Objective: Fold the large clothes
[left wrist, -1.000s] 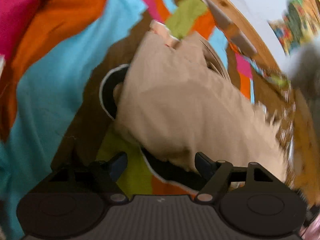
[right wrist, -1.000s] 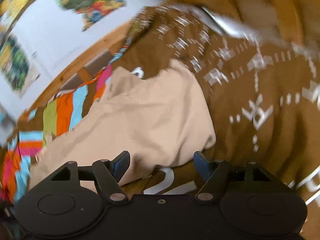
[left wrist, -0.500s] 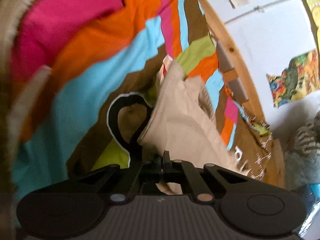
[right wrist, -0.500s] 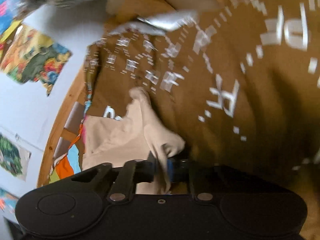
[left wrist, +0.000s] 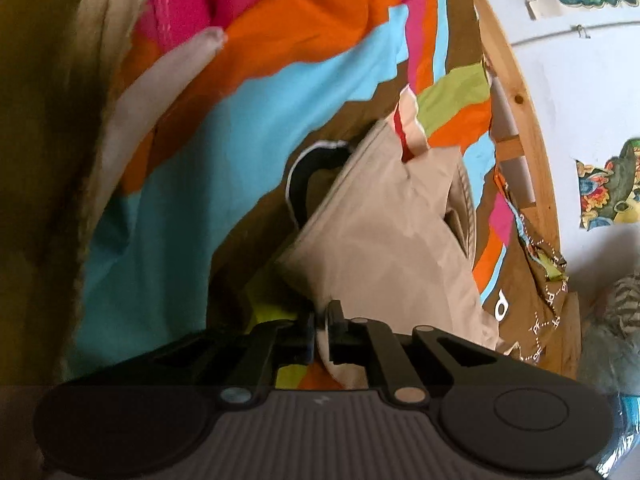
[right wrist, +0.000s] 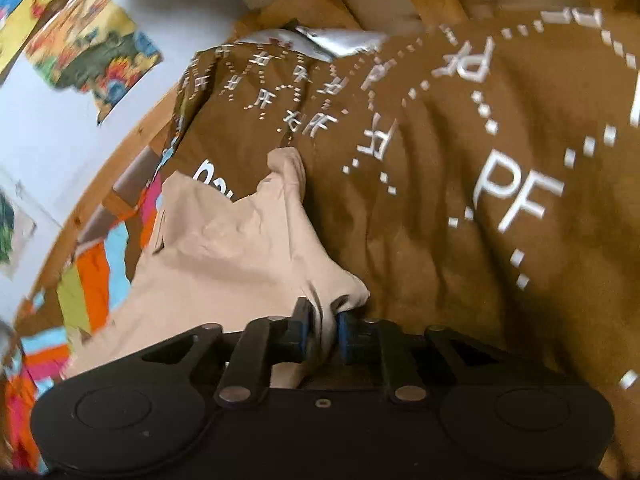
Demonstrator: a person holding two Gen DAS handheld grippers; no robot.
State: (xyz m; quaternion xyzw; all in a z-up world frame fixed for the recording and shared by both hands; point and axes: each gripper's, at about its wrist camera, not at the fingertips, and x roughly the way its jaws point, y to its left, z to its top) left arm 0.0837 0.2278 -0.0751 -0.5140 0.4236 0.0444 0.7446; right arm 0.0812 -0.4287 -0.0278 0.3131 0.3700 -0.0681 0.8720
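Observation:
A beige garment [left wrist: 384,232] lies on a bed with a colourful striped and brown cover. In the left wrist view my left gripper [left wrist: 320,320] is shut on the garment's near edge, which bunches between the jaws. A pocket opening and a red-trimmed tab show at its far end. In the right wrist view the same garment [right wrist: 224,256] stretches left, and my right gripper [right wrist: 322,320] is shut on its near corner, with cloth pinched between the blue pads [right wrist: 345,330].
The striped bedcover [left wrist: 240,128] lies under and left of the garment; the brown part with white "PF" print [right wrist: 480,184] lies to the right. A wooden bed frame [left wrist: 516,92] and a white wall with pictures [left wrist: 580,80] lie beyond. A grey item [right wrist: 332,40] lies far off.
Both grippers were open a second ago and have closed on the garment's near edge. The garment's near edge is now gathered and pulled up slightly from the bed.

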